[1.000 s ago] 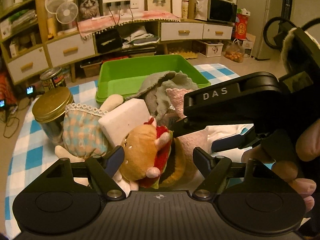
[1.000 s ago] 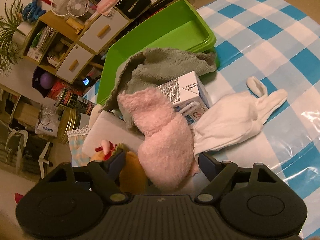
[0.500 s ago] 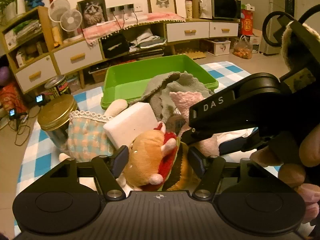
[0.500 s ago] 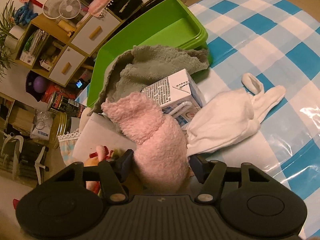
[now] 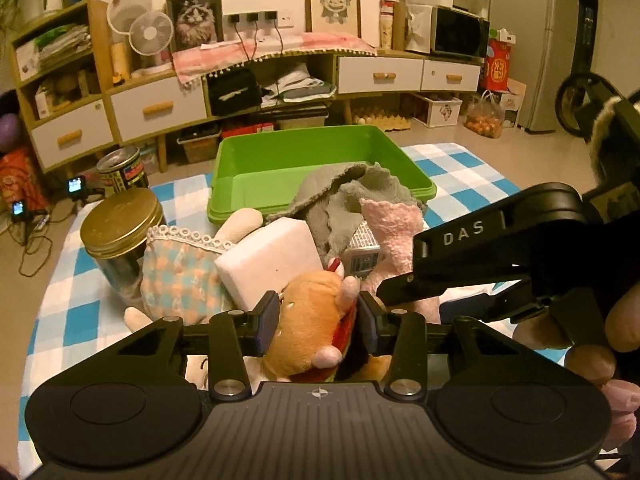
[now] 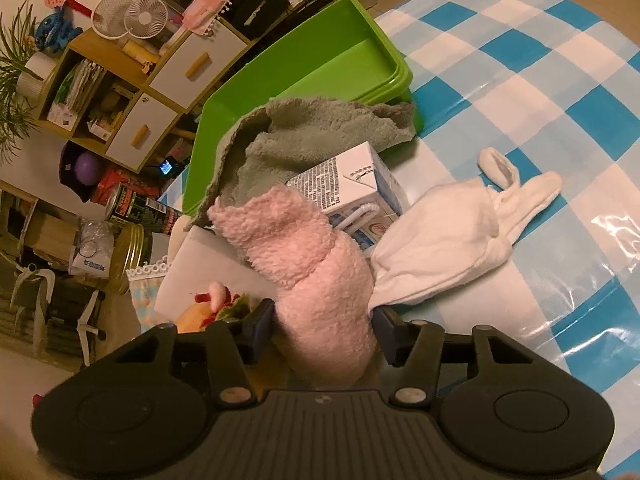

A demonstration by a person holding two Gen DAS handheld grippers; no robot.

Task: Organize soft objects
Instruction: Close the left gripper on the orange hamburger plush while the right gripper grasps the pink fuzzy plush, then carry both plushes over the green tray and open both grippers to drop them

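Green bin [image 5: 320, 152] upper centre of left-wrist view, grey towel [image 6: 304, 140] draped over near rim. Right claw [image 6: 324, 326] clamped on pink fleece [image 6: 320, 280], lower centre. Left claw [image 5: 318, 318] clamped on burger plush [image 5: 312, 320], lower centre.

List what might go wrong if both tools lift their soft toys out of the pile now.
1. The right tool grips the fuzzy pink plush, whose end leans on the white milk carton; lifting may topple it.
2. The left tool holds the orange burger plush beside the white foam block, which could get dragged.
3. The tools sit close and may collide.
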